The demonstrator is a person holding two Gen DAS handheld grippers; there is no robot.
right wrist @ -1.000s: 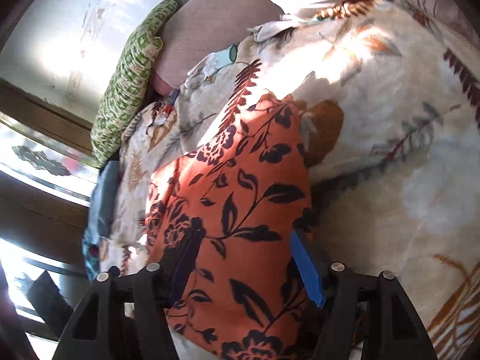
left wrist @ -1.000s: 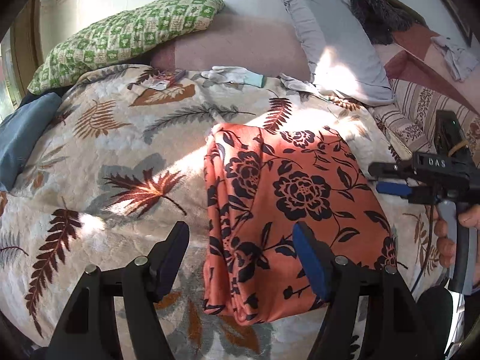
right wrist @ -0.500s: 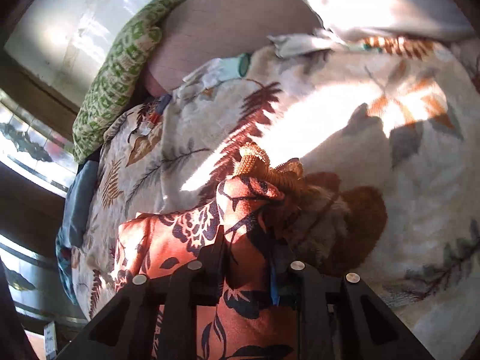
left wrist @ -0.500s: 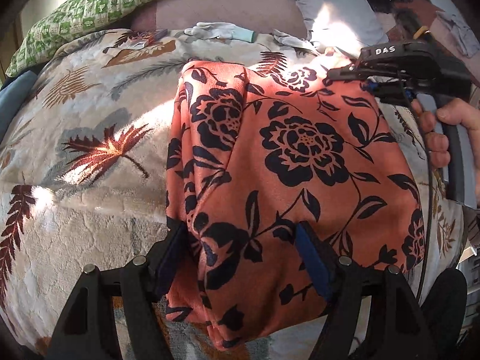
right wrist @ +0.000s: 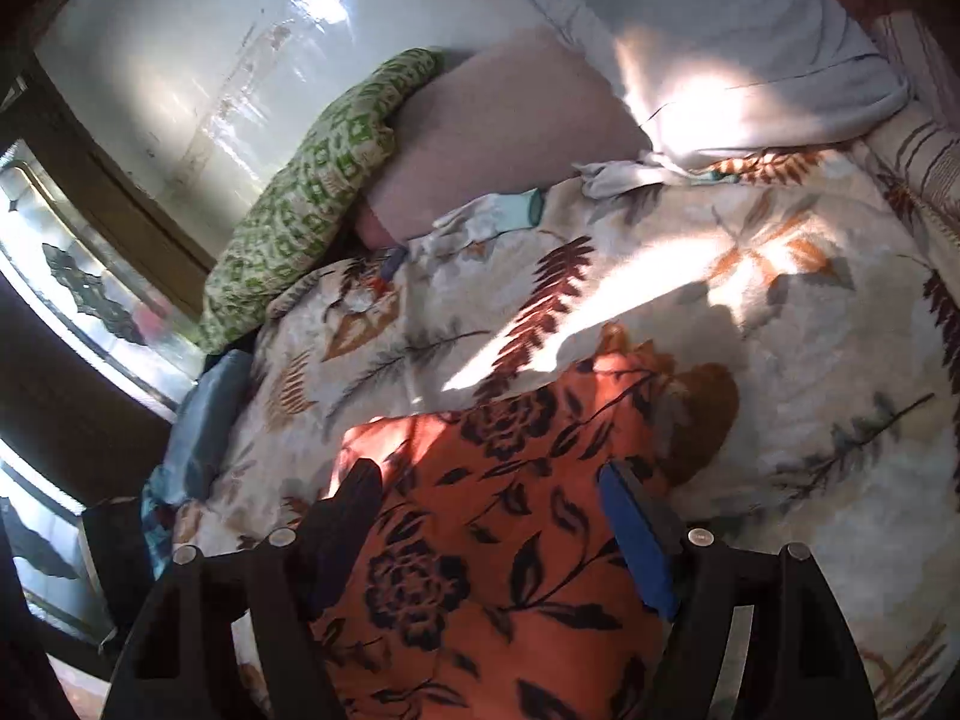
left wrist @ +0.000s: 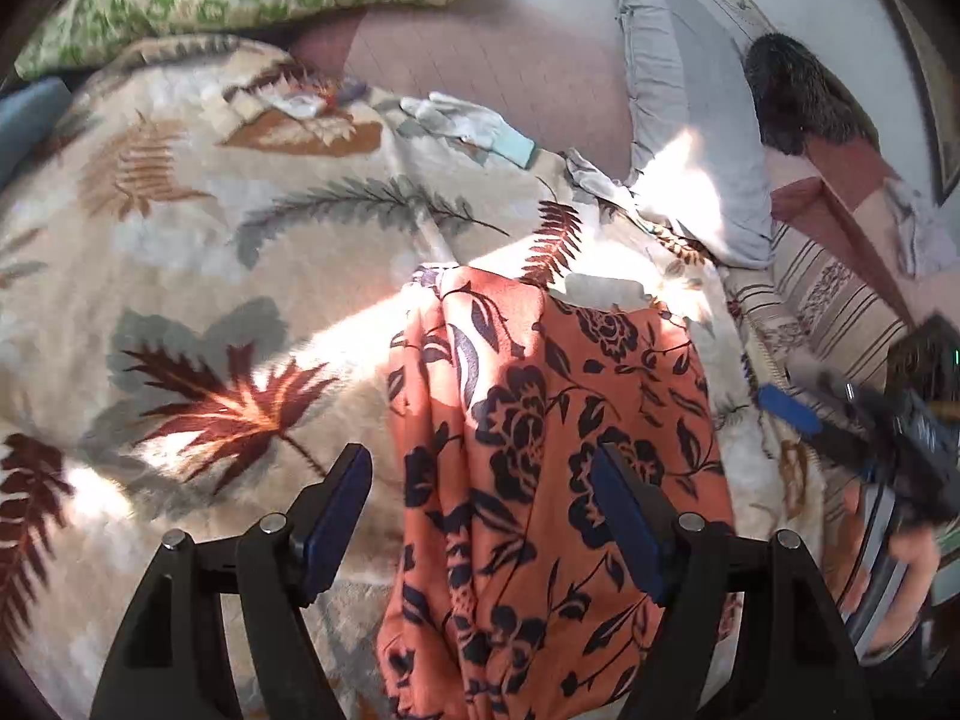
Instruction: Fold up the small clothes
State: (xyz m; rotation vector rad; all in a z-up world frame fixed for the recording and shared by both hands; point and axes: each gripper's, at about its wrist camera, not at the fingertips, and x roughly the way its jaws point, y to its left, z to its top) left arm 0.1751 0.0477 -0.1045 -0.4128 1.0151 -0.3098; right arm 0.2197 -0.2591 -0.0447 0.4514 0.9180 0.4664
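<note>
- The leaf-print blanket (left wrist: 198, 276) covers the bed, with more of it in sight than half a second ago, when orange cloth filled the left wrist view.
- The orange floral garment (left wrist: 558, 480) lies folded on the blanket, running from centre toward 6 o'clock.
- The left gripper (left wrist: 480, 516) has backed off, its fingers spread wide and holding nothing.
- The right gripper (right wrist: 492, 522), clamped on the garment's corner before, now gapes empty above it.
- Its "DAS" marking is now blurred and unreadable.
</note>
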